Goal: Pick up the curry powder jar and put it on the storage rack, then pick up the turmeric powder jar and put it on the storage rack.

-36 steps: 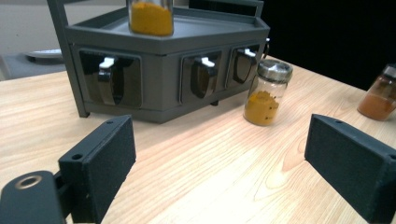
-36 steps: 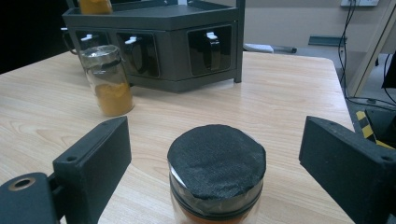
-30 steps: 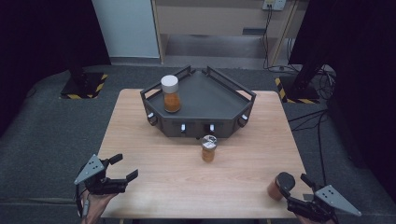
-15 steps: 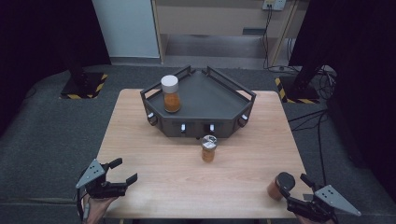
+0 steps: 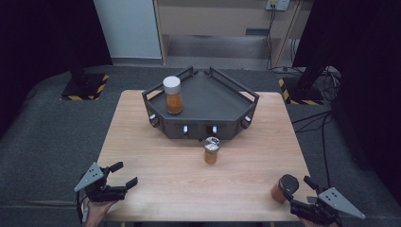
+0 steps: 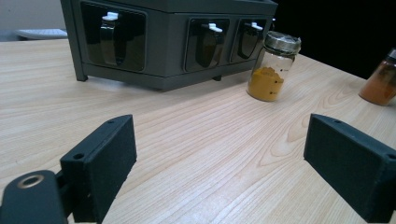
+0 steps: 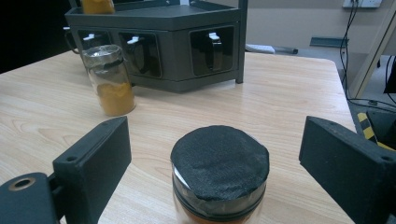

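Observation:
A dark angular rack stands at the table's far middle, and a white-lidded jar of orange powder sits on its left side. In front of the rack stands a small silver-lidded jar of yellow spice. A black-lidded jar of orange-brown powder is at the front right. My right gripper is open, with the black-lidded jar between its wide-apart jaws and untouched. My left gripper is open over bare wood at the front left. From there I see the silver-lidded jar ahead.
The rack's front face has dark compartments with white clips. The wooden table has edges close to both grippers. Grey carpet surrounds it, with cables on the floor at the right and dark stands behind.
My left gripper has drawn back a little toward the table's front edge. The right gripper and the jars have stayed put.

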A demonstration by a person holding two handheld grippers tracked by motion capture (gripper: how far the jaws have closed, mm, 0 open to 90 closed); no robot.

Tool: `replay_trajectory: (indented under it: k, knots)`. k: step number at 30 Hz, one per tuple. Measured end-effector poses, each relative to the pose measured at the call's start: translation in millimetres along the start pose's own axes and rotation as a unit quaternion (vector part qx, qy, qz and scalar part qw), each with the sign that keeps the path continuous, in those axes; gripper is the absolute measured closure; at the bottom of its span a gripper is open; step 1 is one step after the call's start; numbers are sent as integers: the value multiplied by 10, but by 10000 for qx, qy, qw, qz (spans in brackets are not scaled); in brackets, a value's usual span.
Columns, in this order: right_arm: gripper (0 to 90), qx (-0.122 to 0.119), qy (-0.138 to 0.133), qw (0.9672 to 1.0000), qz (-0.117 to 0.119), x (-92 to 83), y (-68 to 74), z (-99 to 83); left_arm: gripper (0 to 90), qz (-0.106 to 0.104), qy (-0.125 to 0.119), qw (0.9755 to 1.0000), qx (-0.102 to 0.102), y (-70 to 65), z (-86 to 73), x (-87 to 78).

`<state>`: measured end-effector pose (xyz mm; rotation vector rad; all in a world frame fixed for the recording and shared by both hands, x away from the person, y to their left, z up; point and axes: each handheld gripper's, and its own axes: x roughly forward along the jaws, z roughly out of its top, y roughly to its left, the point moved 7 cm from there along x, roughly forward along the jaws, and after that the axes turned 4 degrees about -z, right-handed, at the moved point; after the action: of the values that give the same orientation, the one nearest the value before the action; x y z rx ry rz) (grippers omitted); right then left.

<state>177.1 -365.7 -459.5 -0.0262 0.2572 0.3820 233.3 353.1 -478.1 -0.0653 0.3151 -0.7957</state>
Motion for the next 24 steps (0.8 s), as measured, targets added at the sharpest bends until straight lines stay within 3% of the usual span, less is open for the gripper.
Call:
replay_trajectory:
  k: [24]
  knots:
    - [90,5,-36,10000,-28,-8,3,-1,78,-113,128,9998,92,7,-11,29]
